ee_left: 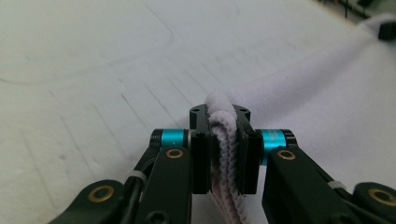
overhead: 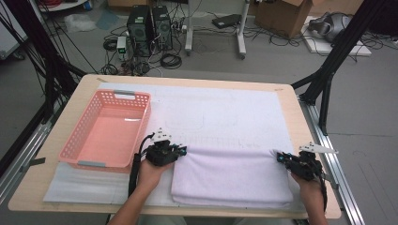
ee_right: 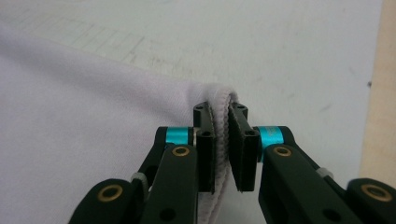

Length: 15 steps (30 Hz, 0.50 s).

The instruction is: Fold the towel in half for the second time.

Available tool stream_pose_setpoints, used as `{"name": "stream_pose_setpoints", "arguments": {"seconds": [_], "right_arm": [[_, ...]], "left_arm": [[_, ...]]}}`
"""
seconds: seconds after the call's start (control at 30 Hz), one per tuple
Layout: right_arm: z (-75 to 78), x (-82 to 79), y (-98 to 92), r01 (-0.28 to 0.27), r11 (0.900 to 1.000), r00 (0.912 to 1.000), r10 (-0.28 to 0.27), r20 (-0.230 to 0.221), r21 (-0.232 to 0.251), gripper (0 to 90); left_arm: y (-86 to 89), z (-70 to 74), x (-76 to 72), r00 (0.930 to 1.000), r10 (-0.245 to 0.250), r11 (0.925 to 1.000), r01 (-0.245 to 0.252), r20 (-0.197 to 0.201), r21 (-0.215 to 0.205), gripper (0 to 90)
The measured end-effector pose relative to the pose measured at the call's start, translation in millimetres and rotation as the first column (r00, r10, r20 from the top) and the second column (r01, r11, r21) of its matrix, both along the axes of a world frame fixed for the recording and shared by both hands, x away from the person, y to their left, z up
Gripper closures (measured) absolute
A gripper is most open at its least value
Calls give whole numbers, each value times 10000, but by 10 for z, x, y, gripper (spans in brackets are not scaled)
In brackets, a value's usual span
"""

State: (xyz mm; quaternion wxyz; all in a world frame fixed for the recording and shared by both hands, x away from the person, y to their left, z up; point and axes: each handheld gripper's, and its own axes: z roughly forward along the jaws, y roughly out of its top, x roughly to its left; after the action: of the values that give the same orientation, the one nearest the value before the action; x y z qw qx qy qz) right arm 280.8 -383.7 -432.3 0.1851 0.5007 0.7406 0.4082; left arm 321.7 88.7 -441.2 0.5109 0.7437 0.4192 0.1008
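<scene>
In the lower middle of the high view a folded white towel (overhead: 232, 176) lies on the pale mat (overhead: 225, 115) that covers the table (overhead: 293, 112), its near edge close to the bottom of the frame. The left claw (overhead: 180, 151) sits at the towel's far left corner, the right claw (overhead: 279, 157) at its far right corner, each held by a hand coming in from the bottom edge.

In the left gripper view the left claw (ee_left: 224, 140) is pressed together on the towel (ee_left: 327, 102): several layers of its thick hem stand pinched between the two black jaws, with a rounded fold bulging just above them. In the right gripper view the right claw (ee_right: 223, 140) pinches the towel (ee_right: 84, 116) corner too, its hem running down between the jaws, which stand nearly closed with the fabric caught between them.

Farther up, at the left of the high view, a pink plastic basket (overhead: 84, 126) with perforated walls stands on the mat, well apart from the towel and just beyond the left hand. Nothing lies inside it; its floor is bare.
</scene>
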Motion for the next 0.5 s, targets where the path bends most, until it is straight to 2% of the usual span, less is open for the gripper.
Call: {"name": "stream_pose_setpoints", "arguments": {"seconds": [0.03,0.1,0.2,0.27,0.4,0.5], "right_arm": [[19,29,16,31,10000,9999,-30,108,-34,827],[49,102,53,114,9999,9995,-112,294,-69,829],[68,226,126,210,9988,9989,-192,419,-447,830],[67,300,136,315,9985,9984,-294,482,-442,829],[89,445,146,584,9976,9966,-560,604,-385,829],[112,558,154,768,9963,9954,-744,603,-385,828]], "left_arm": [[14,-3,24,9998,211,9997,-211,12,-125,795],[22,9,93,9995,298,9993,-296,-73,234,795],[18,67,169,9984,542,9983,-546,190,219,795],[21,103,221,9972,683,9976,-685,290,53,795],[-23,162,347,9947,904,9957,-913,499,166,794],[-40,200,445,9932,1060,9941,-1069,473,165,792]]}}
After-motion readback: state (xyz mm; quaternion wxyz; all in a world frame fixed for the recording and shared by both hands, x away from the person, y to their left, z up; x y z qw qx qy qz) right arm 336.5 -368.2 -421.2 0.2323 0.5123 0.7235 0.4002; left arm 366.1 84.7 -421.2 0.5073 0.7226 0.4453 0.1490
